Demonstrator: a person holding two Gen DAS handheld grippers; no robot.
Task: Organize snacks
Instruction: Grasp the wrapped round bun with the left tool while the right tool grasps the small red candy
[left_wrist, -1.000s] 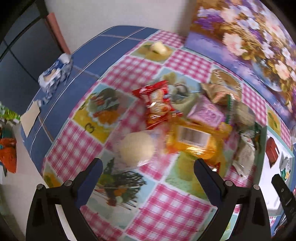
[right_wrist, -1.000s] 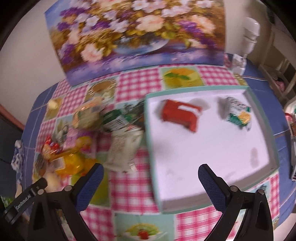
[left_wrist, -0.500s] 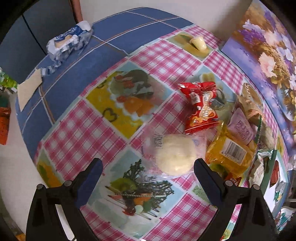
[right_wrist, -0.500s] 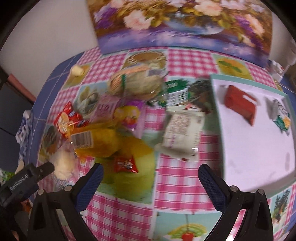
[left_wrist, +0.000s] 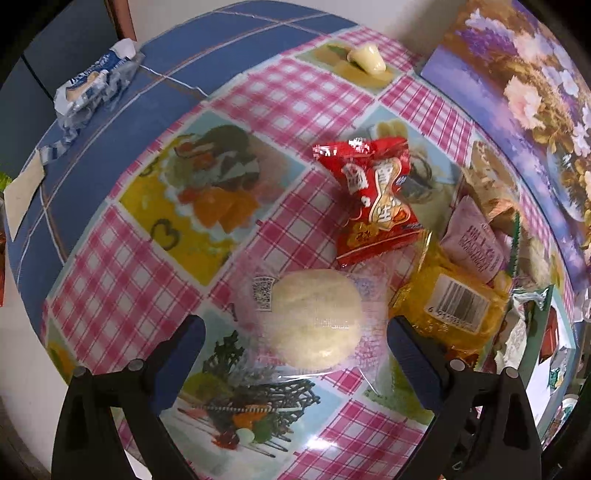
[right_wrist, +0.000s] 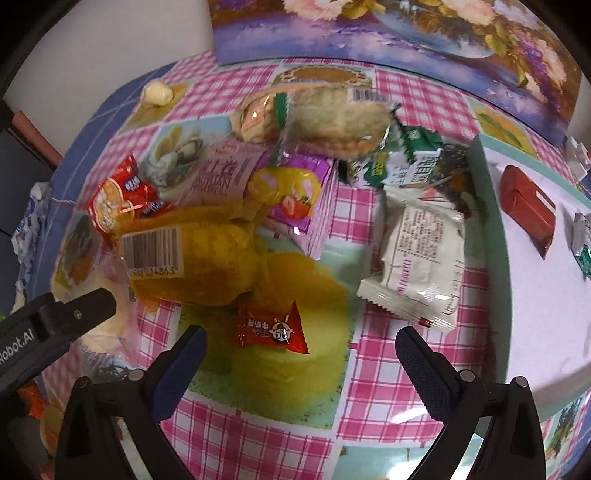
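Left tool (left_wrist: 295, 332) spread wide, straddling round cream bun in clear wrapper (left_wrist: 316, 319) on checked desk (left_wrist: 110, 288). Right tool (right_wrist: 297, 352) likewise released; small red triangular candy packet (right_wrist: 271, 328) between its fingers; white tray (right_wrist: 535, 295) at 3 o'clock.

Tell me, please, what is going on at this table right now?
A person is sorting snacks with two handheld grippers. The left gripper, jaws open, brackets a pale bun in clear wrap. The right gripper, also open, hovers by a small red packet. The tray already holds a red box.
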